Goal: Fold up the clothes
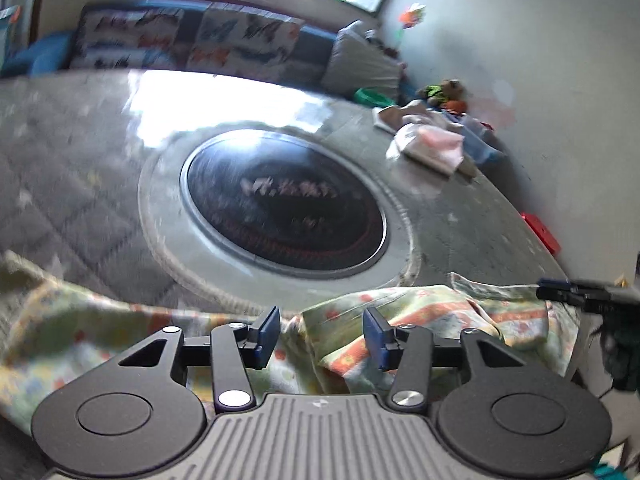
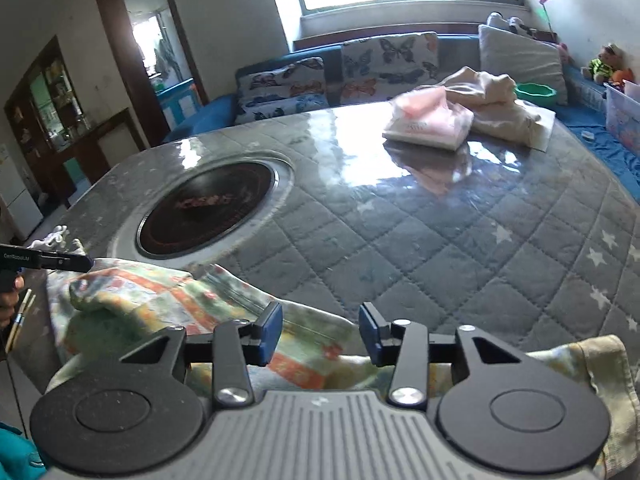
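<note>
- Shirt [image 2: 176, 300] rumpled at near bench [image 2: 440, 248] edge, fold unfinished.
- Left tongs [image 1: 320, 340] and right tongs [image 2: 320, 334] both agape, gripping nothing, over shirt.
- Folded pile [image 2: 432, 124] at far side, done.

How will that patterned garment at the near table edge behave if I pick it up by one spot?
The patterned garment lies crumpled in soft folds, so it will likely droop and hang rather than hold shape. It looks like thin cloth, so probably light. The table cover under it looks glossy, so the garment may slide if pushed.
</note>
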A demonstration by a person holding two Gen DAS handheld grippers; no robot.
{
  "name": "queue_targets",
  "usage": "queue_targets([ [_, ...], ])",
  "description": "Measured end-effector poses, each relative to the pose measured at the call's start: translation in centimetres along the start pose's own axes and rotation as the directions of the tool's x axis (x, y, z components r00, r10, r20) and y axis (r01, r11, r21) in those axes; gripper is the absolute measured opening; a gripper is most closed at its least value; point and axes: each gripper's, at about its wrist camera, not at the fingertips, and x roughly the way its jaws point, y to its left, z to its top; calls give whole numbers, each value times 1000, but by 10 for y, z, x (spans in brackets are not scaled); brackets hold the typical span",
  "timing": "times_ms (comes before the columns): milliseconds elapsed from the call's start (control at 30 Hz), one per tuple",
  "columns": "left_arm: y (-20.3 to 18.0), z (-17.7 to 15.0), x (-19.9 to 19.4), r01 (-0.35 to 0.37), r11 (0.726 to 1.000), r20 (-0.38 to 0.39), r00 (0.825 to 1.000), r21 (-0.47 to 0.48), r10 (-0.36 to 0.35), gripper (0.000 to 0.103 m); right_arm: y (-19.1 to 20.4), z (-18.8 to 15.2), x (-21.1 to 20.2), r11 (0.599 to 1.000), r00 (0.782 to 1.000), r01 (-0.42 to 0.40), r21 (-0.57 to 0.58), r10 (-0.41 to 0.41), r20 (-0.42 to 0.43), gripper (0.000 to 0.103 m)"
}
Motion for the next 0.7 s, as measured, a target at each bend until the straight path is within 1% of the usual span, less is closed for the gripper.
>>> queue_targets([
  [33,2,-1,2,4,1000,-3,1000,-13,-4,49,-2,-1,1,1000,1000,8,8,-8,-1,50],
  [133,2,-3,3,21,1000,3,1000,-11,-21,46,-10,-3,4,999,1000,22,43,-21,-7,50],
  [167,1,-3,3,32,999,4,999,-4,-32,38,-11,-3,4,999,1000,21,50,-20,-10,50],
  [200,0,-3,3,39,999,5,999,5,-39,33,-12,-3,6,999,1000,17,51,-16,-14,50],
  [267,-5,-3,2,34,999,8,999,31,-34,30,-11,-4,9,999,1000,10,42,-8,-27,49],
  [300,-7,-3,2,30,998,12,999,46,-30,26,-9,-5,11,999,999,7,35,-5,-35,46],
  [333,-8,-3,1,27,998,16,999,59,-28,24,-7,-5,13,1000,999,6,25,-5,-43,43],
  [400,-10,-3,1,29,997,16,999,71,-30,24,-3,-6,15,1000,998,-4,6,5,-56,40],
  [467,-10,-3,2,23,997,11,1000,73,-24,24,-1,-7,15,1000,998,-12,-2,12,-64,34],
  [500,-10,-3,2,23,997,9,1000,75,-23,24,0,-7,15,1000,998,-16,-3,16,-68,30],
  [533,-10,-3,3,22,997,9,1000,79,-23,24,1,-6,15,1000,997,-19,-6,18,-71,22],
  [567,-11,-2,3,21,996,9,1000,88,-22,24,2,-6,15,1000,997,-17,-15,15,-71,19],
  [633,-15,-1,3,20,993,13,1000,120,-21,18,7,-2,14,999,998,-12,-43,9,-68,12],
  [667,-17,0,2,19,990,16,1000,137,-21,13,9,1,13,998,998,-10,-60,6,-67,10],
  [700,-19,1,1,17,987,21,1000,157,-20,12,12,4,13,997,998,-8,-77,3,-65,9],
])
